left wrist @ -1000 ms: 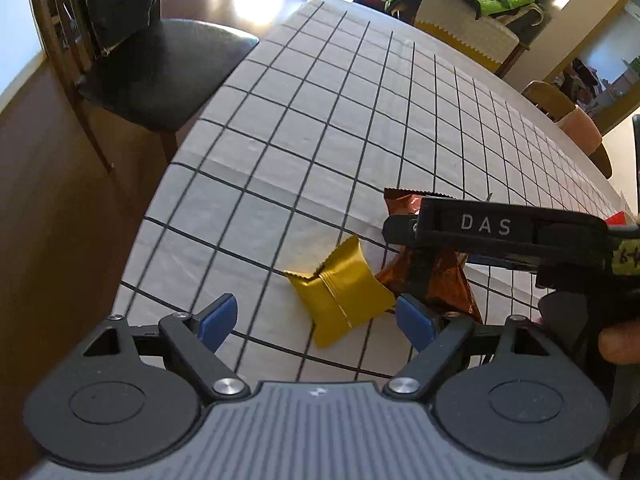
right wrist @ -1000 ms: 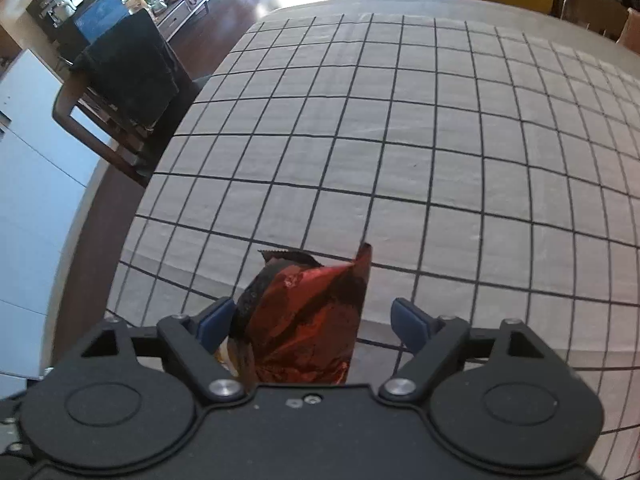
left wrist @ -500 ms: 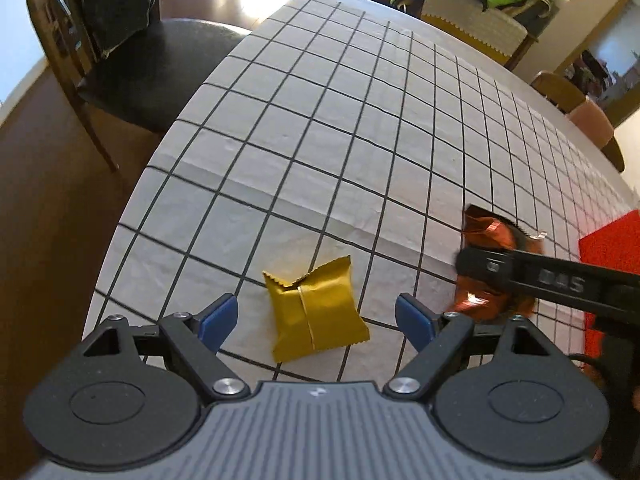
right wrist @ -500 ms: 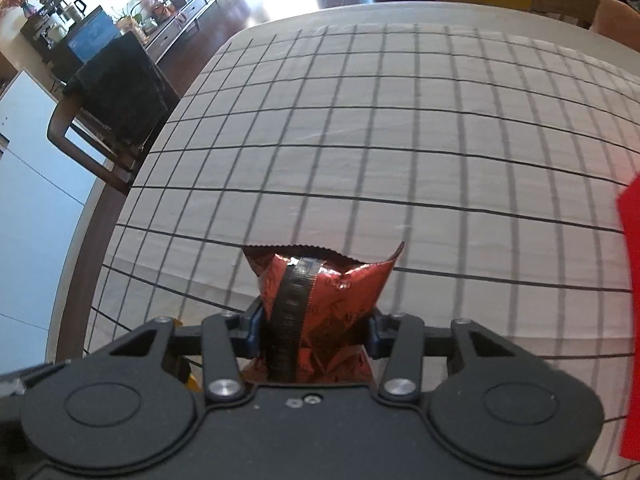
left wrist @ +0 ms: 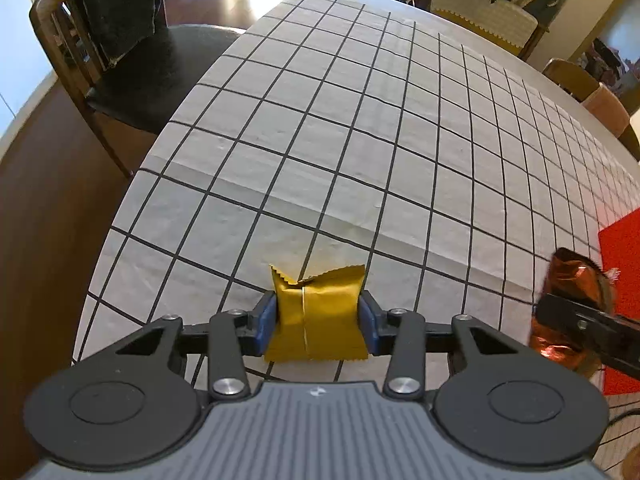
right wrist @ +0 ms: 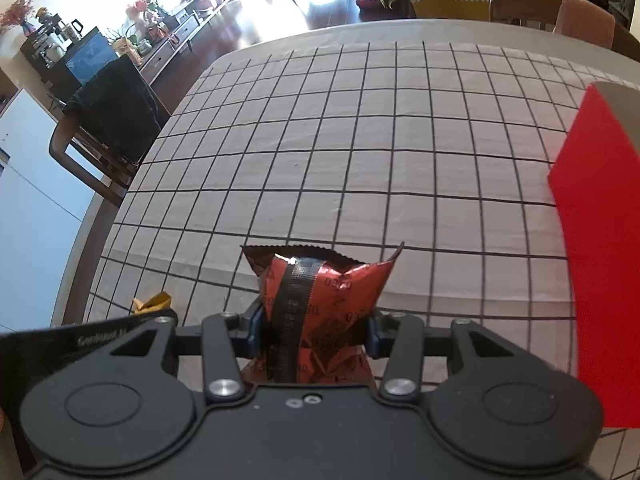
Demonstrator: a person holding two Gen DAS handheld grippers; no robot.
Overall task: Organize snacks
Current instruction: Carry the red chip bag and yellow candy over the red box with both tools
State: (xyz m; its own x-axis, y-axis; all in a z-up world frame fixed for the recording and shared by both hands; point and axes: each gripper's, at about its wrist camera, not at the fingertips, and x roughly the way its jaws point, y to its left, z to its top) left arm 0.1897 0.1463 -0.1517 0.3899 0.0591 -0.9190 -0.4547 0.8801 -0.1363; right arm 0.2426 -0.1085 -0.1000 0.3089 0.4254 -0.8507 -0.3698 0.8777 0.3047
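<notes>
Glossy foil yellow packet (left wrist: 318, 316), crinkled shiny red packet (right wrist: 320, 312), matt cloth tablecloth (left wrist: 360, 140)

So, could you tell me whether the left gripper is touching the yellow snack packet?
Touching. The left wrist view shows the left gripper with both blue pads pressed against the yellow packet.

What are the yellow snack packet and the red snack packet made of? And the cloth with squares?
The yellow snack packet looks like matte foil or plastic film: zigzag-cut edge, folded back seam. The red snack packet looks like shiny metallized film: crinkles, bright glints. The checked cloth seems woven fabric or coated cloth, with soft fold creases; which one is unclear.
</notes>
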